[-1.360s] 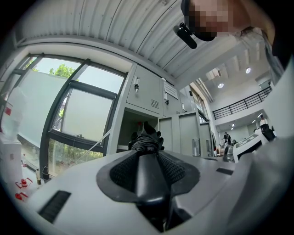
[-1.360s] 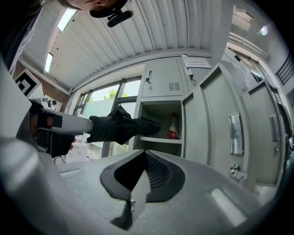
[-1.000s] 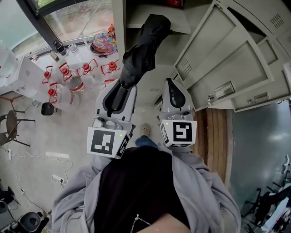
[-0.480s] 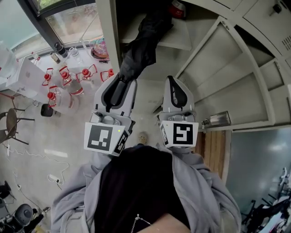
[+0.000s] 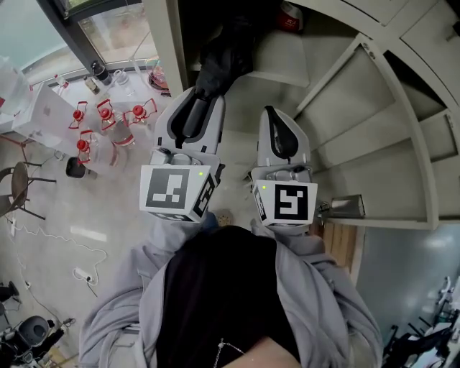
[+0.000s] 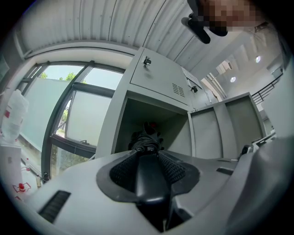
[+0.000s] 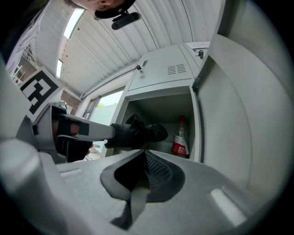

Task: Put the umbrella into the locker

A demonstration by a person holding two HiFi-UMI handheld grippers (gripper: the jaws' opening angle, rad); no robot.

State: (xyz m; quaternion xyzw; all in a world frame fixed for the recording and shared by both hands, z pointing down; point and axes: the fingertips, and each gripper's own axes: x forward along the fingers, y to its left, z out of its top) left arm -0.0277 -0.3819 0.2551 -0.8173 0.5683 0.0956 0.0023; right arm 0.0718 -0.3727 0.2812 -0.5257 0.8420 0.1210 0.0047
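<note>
A folded black umbrella [image 5: 219, 61] points into the open grey locker [image 5: 284, 68], its far end inside the compartment over the shelf. My left gripper [image 5: 203, 99] is shut on the umbrella's near end. In the left gripper view the umbrella [image 6: 146, 140] runs straight out from between the pads into the locker compartment [image 6: 138, 114]. My right gripper [image 5: 277, 133] hangs beside it to the right, shut with nothing in it. The right gripper view shows the umbrella [image 7: 138, 131] crossing in front of the locker opening [image 7: 161, 103], held by the left gripper [image 7: 110, 133].
A bottle with a red label [image 7: 180, 138] stands at the compartment's right side, also in the head view [image 5: 290, 16]. The open locker door [image 5: 374, 108] swings out on the right. Several red-capped water jugs [image 5: 108, 122] stand on the floor by the window at left.
Both grippers have moved forward and up toward the locker. The umbrella's far end has gone from in front of the opening to inside the compartment.
</note>
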